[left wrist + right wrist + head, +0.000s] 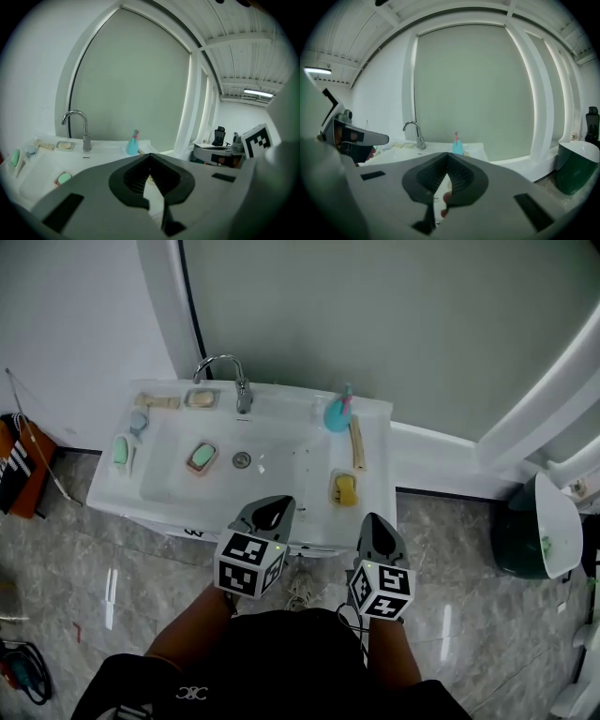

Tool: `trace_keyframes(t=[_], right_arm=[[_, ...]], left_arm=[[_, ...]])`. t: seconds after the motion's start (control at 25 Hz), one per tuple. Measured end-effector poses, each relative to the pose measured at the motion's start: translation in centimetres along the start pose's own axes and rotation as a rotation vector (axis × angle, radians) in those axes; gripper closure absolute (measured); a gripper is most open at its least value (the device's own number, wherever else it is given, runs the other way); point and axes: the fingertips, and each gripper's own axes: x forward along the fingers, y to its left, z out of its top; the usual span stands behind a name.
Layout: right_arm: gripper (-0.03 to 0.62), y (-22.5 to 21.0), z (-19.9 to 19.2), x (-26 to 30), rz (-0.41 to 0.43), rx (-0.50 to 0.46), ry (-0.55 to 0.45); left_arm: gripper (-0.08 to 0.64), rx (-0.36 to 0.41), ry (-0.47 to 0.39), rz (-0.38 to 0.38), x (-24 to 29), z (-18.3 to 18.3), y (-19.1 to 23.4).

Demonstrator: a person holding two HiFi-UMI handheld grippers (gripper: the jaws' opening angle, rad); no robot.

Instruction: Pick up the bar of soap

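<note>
Pickup not yet begun: my left tool and right tool are both closed on nothing, short of the sink, whose basin holds the green bar of soap at ten o'clock from my left tool.

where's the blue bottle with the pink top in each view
Head view: the blue bottle stands at the back right corner of the sink, right of the faucet.
Left gripper view: low, just left of centre, right of the faucet.
Right gripper view: low, near centre, right of the faucet.
Shared landmark: the faucet, always to the bottle's left.
</note>
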Motion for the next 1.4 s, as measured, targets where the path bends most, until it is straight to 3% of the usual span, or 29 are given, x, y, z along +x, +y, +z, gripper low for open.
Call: trace_keyframes(t=[0.32, 0.72, 1.12, 1.4], right_arm=[[0.589, -1.9, -2.1, 3.3, 0.07, -0.012, 0.097], [0.589, -3.6, -4.3, 7.8, 0.159, -0.066, 0.21], [0.588, -4.2, -5.4, 9.9, 0.139, 0.017, 0.267], [0.588, -3.3, -7.0, 12.0, 0.122, -0.031, 0.369]], left_arm=[[0.551, 0.031, 0.006, 0.048, 4.0, 0.8, -0.4], [0.551, 0.005, 0.028, 0.097, 7.6, 1.1, -0.2], [0.551, -0.033, 0.062, 0.1, 8.3, 0.3, 1.2], [0.551, -0.03, 0.08, 0.053, 8.8, 0.0, 3.5]])
